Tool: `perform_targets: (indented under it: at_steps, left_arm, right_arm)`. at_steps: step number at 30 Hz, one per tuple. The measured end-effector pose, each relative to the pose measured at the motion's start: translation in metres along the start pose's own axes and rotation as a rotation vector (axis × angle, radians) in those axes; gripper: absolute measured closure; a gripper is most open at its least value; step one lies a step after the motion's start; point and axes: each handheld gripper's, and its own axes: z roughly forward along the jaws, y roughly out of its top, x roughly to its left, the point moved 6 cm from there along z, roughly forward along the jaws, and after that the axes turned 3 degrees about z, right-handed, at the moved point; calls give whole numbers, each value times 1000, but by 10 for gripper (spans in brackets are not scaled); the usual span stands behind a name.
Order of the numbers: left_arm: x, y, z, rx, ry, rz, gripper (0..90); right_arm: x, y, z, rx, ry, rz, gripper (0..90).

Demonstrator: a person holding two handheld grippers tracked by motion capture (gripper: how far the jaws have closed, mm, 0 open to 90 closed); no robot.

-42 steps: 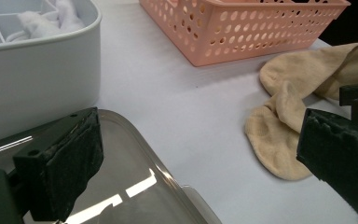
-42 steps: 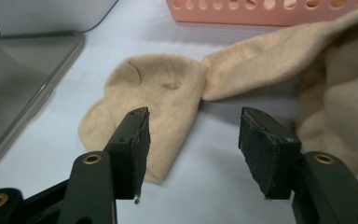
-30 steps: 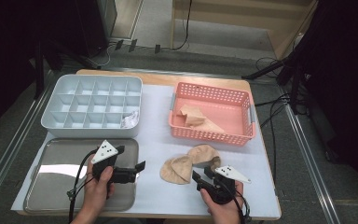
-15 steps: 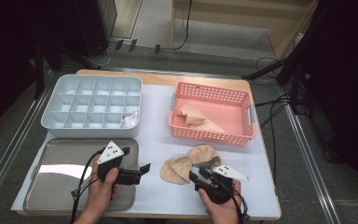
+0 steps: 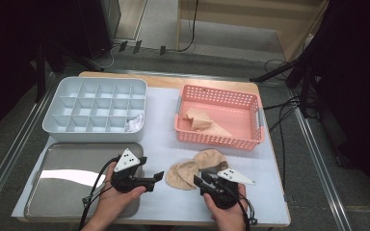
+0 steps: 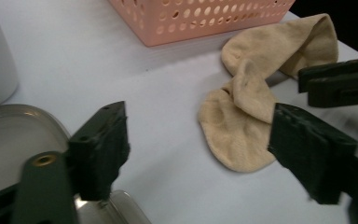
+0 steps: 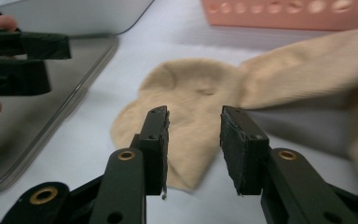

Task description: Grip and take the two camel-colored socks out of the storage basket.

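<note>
Two beige socks (image 5: 192, 171) lie overlapped on the white table cover, in front of the pink basket (image 5: 219, 139). My left gripper (image 5: 157, 178) points right at them from the metal tray's corner. Its jaws have just been closing but still stand open with nothing pinched; the socks (image 6: 242, 126) lie just ahead of the left gripper (image 6: 200, 144). My right gripper (image 5: 200, 182) points left at the socks' near edge. Its jaws have also been closing, and the right gripper (image 7: 193, 135) keeps a narrow gap just above the sock (image 7: 196, 93), not pressing it.
Another beige sock (image 5: 200, 120) lies in the pink basket. A grey compartment tray (image 5: 96, 91) at the back left holds a white cloth (image 5: 135, 123) in one cell. A shiny metal tray (image 5: 67, 178) lies at the front left. The table's front edge is close to both hands.
My left gripper has slid right off the metal tray toward the socks and its jaws have narrowed. The right gripper's jaws have drawn closer together over the sock's edge.
</note>
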Motion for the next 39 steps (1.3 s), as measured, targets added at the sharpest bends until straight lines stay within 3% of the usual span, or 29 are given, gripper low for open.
perform_targets:
  at_steps: [3,6,7,9,10,12,16,22,27,29,32,36,39]
  left_arm:
    - [4,-1,2,14,21,-24,353]
    - [4,-3,3,28,20,-28,448]
    - [3,-4,4,33,17,-26,470]
    - [1,-5,5,39,0,-20,493]
    - [0,-5,5,40,-2,-20,497]
    - [-1,-4,5,39,-14,-23,495]
    - [1,-3,3,30,-14,-29,494]
    - [5,0,-1,13,-13,-49,493]
    - [7,3,-5,1,-9,-53,493]
    - [7,4,-6,-5,-14,-55,491]
    - [10,5,-8,-11,-10,-66,488]
    - [19,6,-13,-22,-5,-97,486]
    - [29,5,-17,-17,21,-117,486]
  right_arm:
    - [12,-3,13,25,13,-36,590]
    - [27,-4,27,32,-20,-129,565]
    - [29,-4,32,35,-41,-163,580]
    - [30,-5,37,54,-108,-213,721]
    - [28,-6,37,56,-141,-214,802]
    - [23,-6,32,50,-137,-190,886]
    - [14,4,14,-19,-110,-106,896]
    - [8,23,-22,-129,-95,-79,896]
    - [9,48,-55,-229,-107,-93,895]
    - [15,54,-60,-232,-97,-120,894]
    - [34,51,-49,-204,-39,-144,893]
    - [70,29,-7,-109,60,-188,893]
    - [83,11,21,-43,75,-235,868]
